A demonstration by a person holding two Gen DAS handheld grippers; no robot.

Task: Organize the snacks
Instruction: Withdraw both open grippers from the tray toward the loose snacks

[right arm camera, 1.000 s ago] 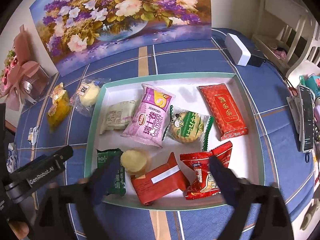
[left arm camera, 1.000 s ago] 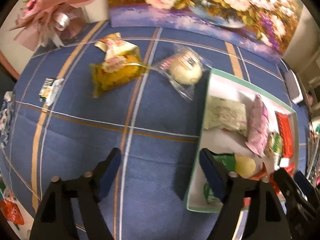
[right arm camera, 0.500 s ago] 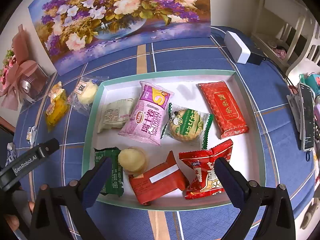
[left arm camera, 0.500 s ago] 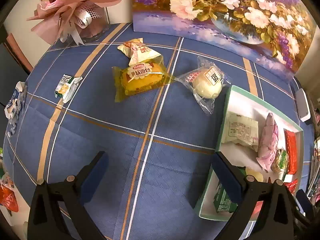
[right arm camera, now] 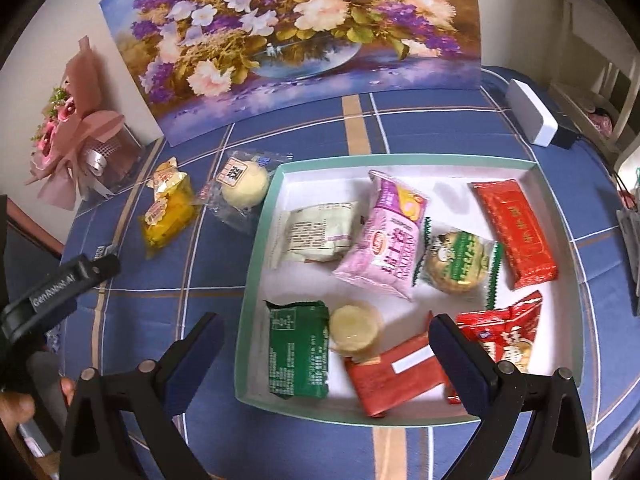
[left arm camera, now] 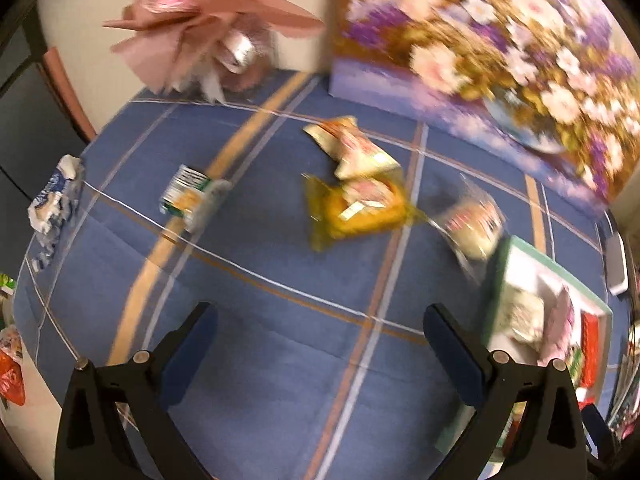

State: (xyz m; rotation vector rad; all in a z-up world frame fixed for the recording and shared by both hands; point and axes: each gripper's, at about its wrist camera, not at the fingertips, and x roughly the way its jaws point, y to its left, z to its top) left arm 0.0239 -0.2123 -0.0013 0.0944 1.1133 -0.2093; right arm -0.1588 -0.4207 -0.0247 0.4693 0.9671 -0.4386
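Note:
My left gripper [left arm camera: 320, 344] stands wide open over bare blue cloth, with nothing between its fingers. Beyond it lie a yellow cake packet [left arm camera: 356, 212], a triangular packet [left arm camera: 352, 148], a wrapped round bun [left arm camera: 476, 224] and a small green-white packet [left arm camera: 188, 196], all blurred. The white tray [left arm camera: 504, 264] is at the right. My right gripper [right arm camera: 326, 334] is open too, above the near left corner of the tray [right arm camera: 260, 240]. Under it lie a green packet [right arm camera: 298, 354] and a jelly cup [right arm camera: 354, 328]. Several more snacks fill the tray, among them a pink packet [right arm camera: 386, 240].
A flower painting [right arm camera: 304, 40] leans at the back and a pink bouquet [right arm camera: 76, 136] stands at the back left. A white box [right arm camera: 530, 116] sits at the back right. A crumpled blue-white wrapper [left arm camera: 52, 204] lies at the table's left edge. A hand [right arm camera: 16, 404] shows at lower left.
The left gripper has swung left, away from the tray, and its jaws have widened. More of the table's left side shows now. The right gripper has drifted a little to the left over the tray.

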